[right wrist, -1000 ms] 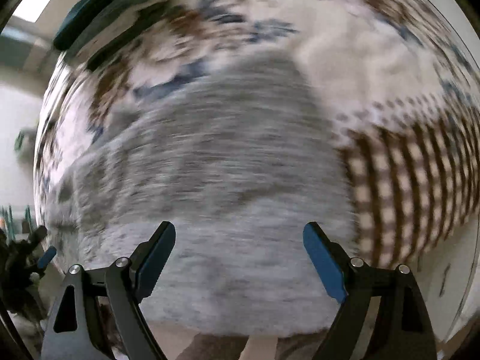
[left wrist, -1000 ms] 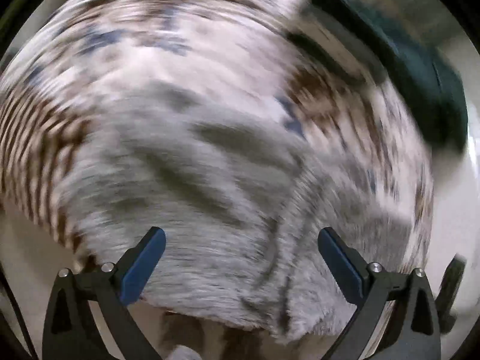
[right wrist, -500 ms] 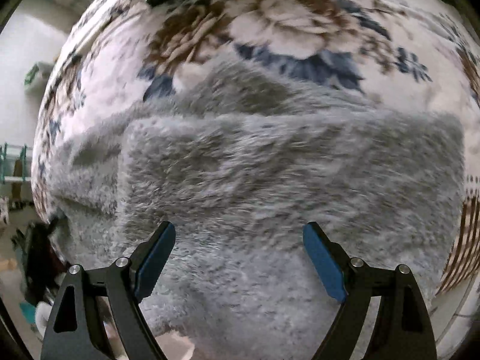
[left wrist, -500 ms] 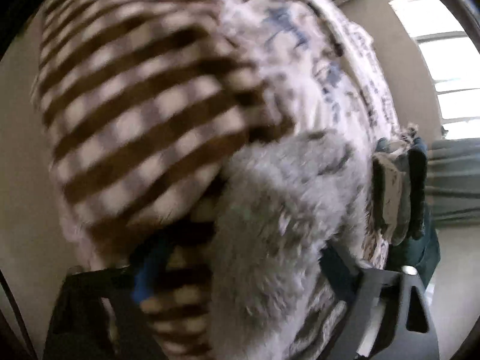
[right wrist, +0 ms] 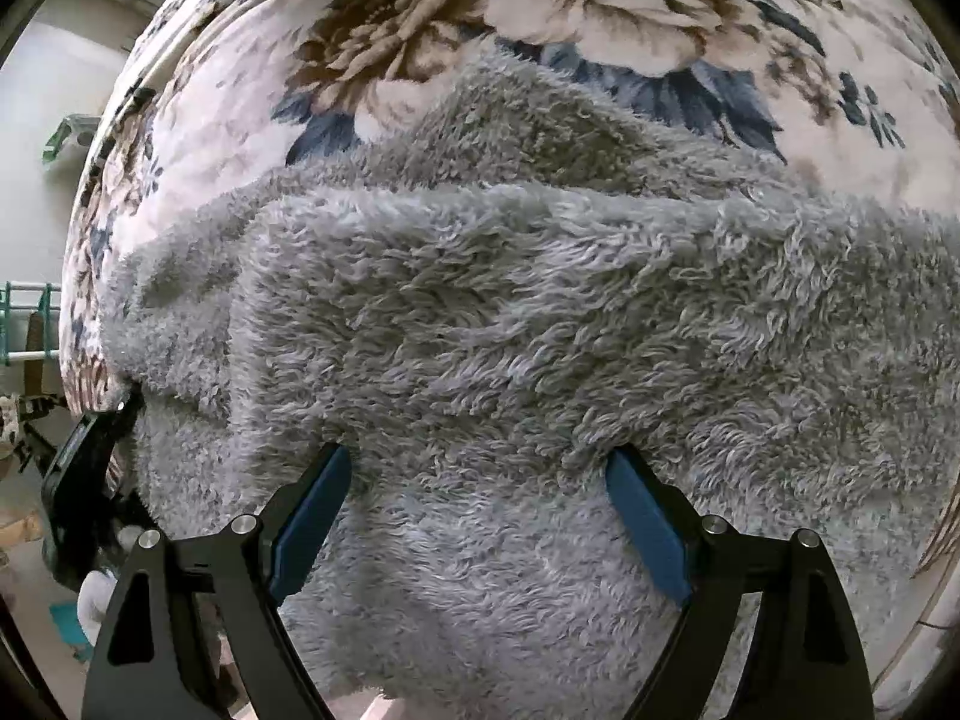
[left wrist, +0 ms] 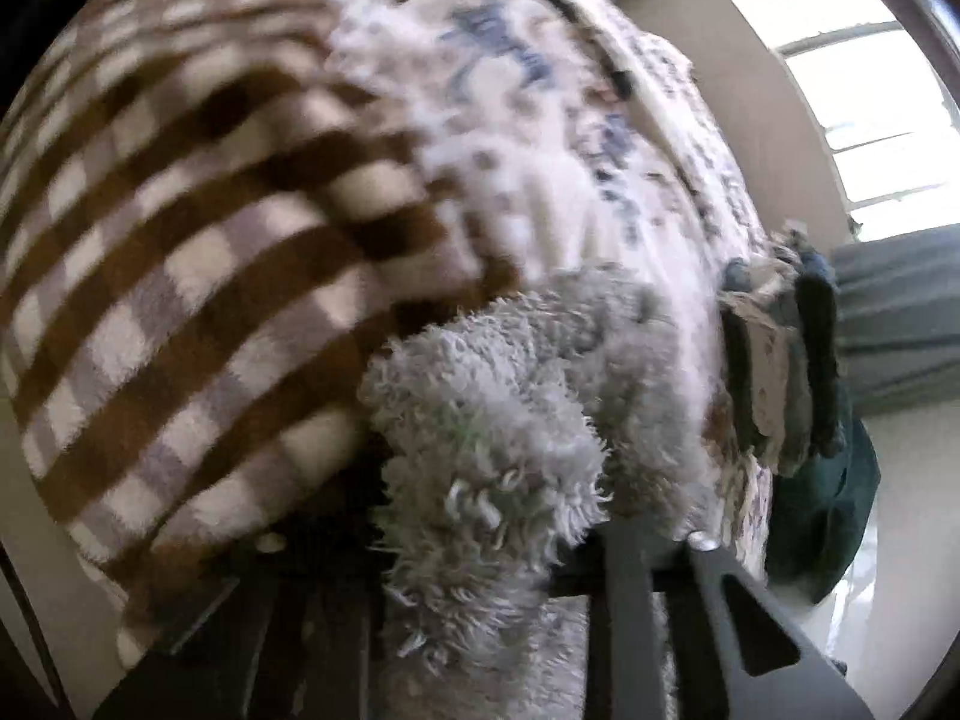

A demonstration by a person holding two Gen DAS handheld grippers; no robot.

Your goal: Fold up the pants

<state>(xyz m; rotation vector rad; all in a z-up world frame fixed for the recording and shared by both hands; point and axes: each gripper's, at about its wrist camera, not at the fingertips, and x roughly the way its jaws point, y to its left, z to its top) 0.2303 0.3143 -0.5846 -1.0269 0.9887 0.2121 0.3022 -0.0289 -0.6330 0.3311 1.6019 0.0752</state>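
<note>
The pants (right wrist: 510, 324) are grey and fluffy and lie folded over on a floral blanket (right wrist: 540, 0) in the right wrist view. My right gripper (right wrist: 480, 498) is open, its blue pads pressed down on the fleece with cloth spread between them. In the left wrist view a bunched edge of the pants (left wrist: 492, 432) fills the space between my left gripper (left wrist: 480, 546) fingers, which are close together on it; the tips are hidden by the fleece. My left gripper (right wrist: 90, 456) also shows at the pants' left edge in the right wrist view.
A brown and white checked blanket (left wrist: 198, 276) lies next to the pants. A stack of folded clothes (left wrist: 780, 360) sits at the far edge of the bed. A dark green bag (left wrist: 828, 516) stands on the floor beyond. A window (left wrist: 864, 102) is behind.
My left gripper swung to the pants' edge and closed on a bunch of fleece. My right gripper lowered onto the pants and stayed open. The pants now lie folded over.
</note>
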